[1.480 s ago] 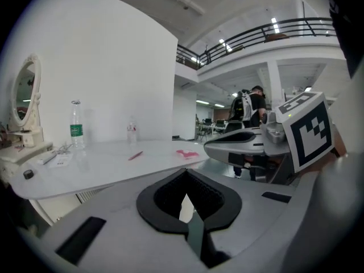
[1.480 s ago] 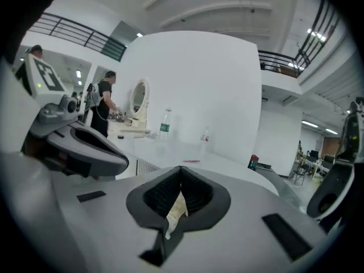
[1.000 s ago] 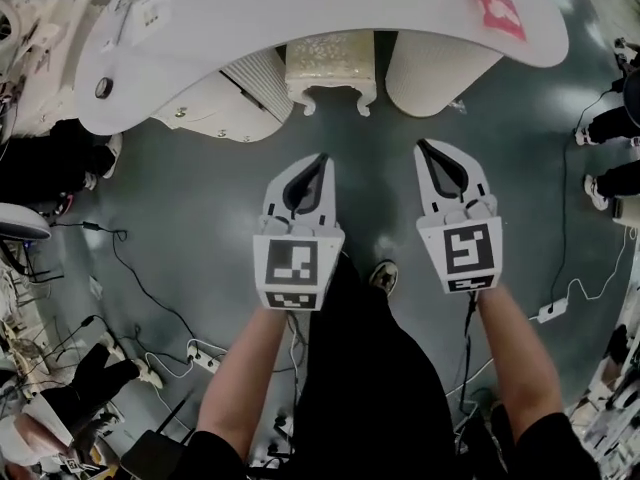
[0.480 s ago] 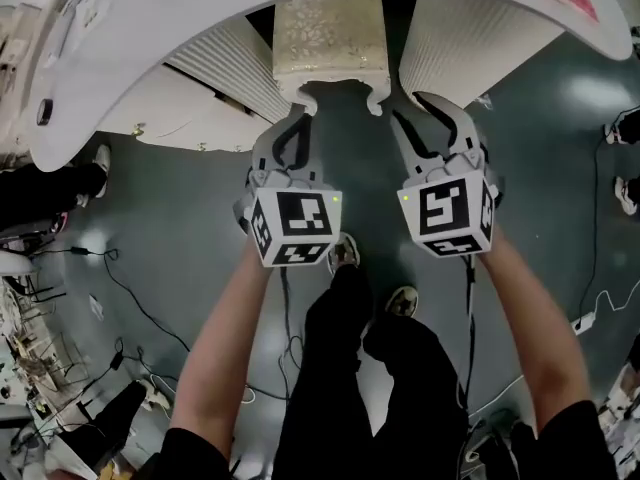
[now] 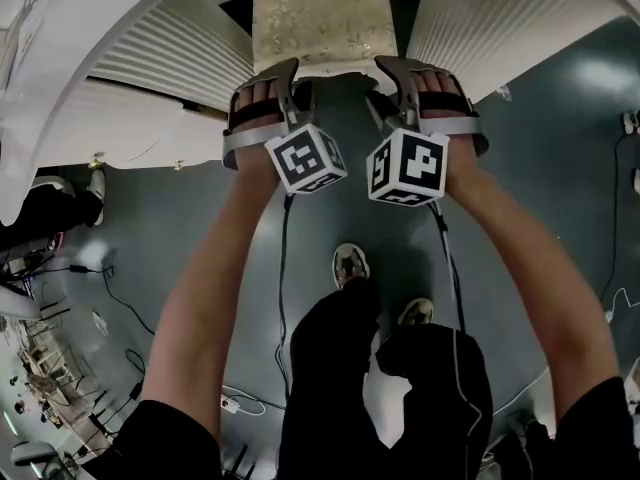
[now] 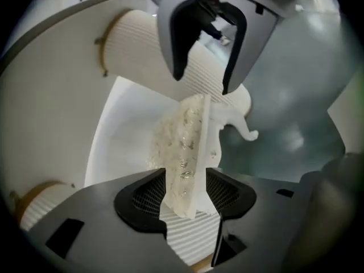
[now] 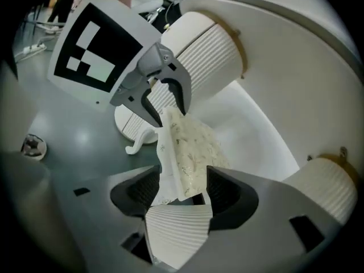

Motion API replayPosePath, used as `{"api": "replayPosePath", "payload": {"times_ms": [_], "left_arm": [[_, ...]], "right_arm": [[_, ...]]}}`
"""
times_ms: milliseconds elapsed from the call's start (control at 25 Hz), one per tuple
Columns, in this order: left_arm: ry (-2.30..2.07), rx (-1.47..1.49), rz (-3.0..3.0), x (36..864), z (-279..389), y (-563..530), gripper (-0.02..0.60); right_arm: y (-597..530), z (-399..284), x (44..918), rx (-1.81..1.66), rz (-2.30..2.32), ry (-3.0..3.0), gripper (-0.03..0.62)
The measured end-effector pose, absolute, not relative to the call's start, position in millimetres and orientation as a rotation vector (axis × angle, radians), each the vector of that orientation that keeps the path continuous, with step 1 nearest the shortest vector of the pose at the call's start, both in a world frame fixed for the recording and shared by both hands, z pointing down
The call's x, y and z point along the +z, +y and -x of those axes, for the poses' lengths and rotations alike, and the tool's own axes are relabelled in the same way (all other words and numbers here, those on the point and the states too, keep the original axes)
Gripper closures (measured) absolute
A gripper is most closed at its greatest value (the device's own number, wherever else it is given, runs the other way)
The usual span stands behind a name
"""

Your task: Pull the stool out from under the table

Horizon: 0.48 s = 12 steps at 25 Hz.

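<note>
The stool [image 5: 320, 18] has a cream, gold-flecked cushion and white curved legs, and stands tucked between the table's two ribbed pedestals. My left gripper [image 5: 290, 80] is at the seat's front left corner and my right gripper [image 5: 396, 76] at its front right corner. In the left gripper view the jaws of my left gripper [image 6: 185, 193] are opening, with the seat's edge [image 6: 190, 152] between them. In the right gripper view my right gripper [image 7: 179, 191] is opening too, around the seat's other edge [image 7: 187, 152], with a gap beside the pads. Neither one presses on the stool.
The white table top [image 5: 90, 18] curves overhead on the left ribbed pedestal [image 5: 170, 63] and the right pedestal [image 5: 500, 18], close on both sides of the stool. The person's feet [image 5: 350, 265] stand on the grey floor behind my grippers. Cables [image 5: 110, 278] trail at the left.
Both grippers have moved forward from mid-floor to the stool's front corners. Their jaws, shut before, now stand apart around the seat's edges. The view has come much closer to the table.
</note>
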<state>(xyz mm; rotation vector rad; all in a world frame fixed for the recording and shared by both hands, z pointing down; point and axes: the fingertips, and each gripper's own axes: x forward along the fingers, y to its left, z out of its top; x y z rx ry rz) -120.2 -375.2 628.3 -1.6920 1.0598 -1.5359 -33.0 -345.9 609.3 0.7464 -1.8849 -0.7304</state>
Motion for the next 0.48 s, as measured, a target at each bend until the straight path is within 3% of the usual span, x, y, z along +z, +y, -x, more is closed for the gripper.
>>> {"api": "replayPosePath", "payload": {"times_ms": [480], "left_arm": [[0.890,-1.631,1.547,666.2,134.8,-414.1,0.299]], "right_arm": [[-413.4,37.3,659.1,-0.813,-0.661,-1.648,0.333]]}}
